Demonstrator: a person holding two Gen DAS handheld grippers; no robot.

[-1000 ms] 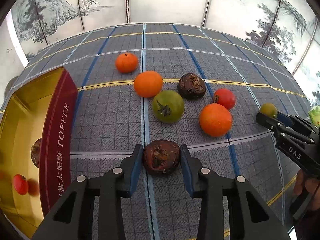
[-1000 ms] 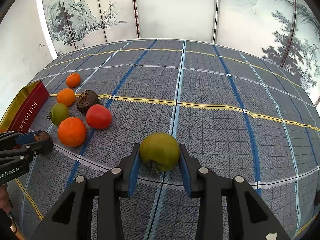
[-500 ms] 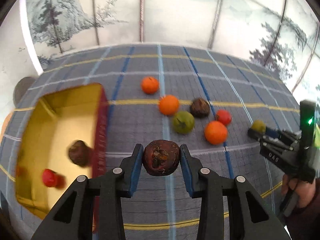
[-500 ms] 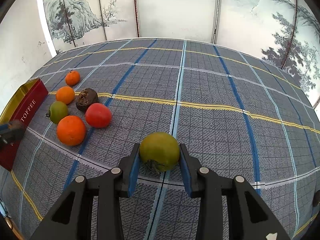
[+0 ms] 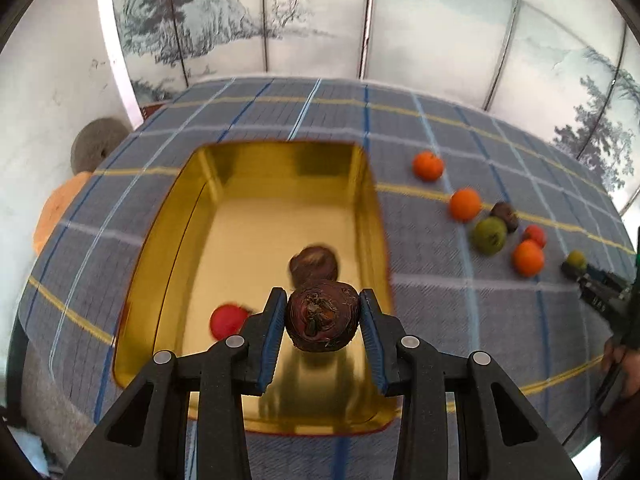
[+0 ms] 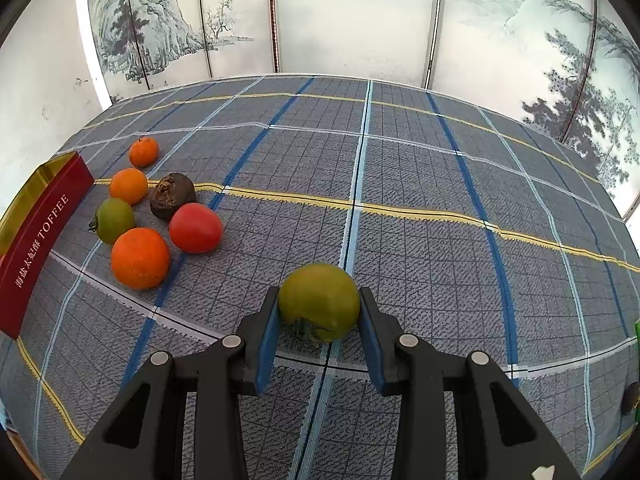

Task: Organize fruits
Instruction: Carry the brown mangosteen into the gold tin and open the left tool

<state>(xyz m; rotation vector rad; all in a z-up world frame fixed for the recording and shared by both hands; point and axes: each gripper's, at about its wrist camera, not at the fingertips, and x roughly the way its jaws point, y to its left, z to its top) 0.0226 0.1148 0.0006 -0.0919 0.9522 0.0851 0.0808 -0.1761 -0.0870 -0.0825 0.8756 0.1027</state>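
Home-like room: plaid-clothed table (image 6: 400, 168) before painted landscape screen (image 6: 160, 40).

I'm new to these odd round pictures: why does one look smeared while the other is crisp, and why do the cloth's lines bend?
Left wrist view: the gold tin and loose fruit look smeared, while the dark fruit in the left hand-held gripper is sharp. Right wrist view: crisp throughout, green tomato included. Both views: the fisheye lens curves the checked cloth.

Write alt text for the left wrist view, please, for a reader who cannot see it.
The left gripper holds a dark brown fruit above an open gold tin, which already contains a similar brown fruit and a red one. To the right, more fruits lie on the blue checked cloth.
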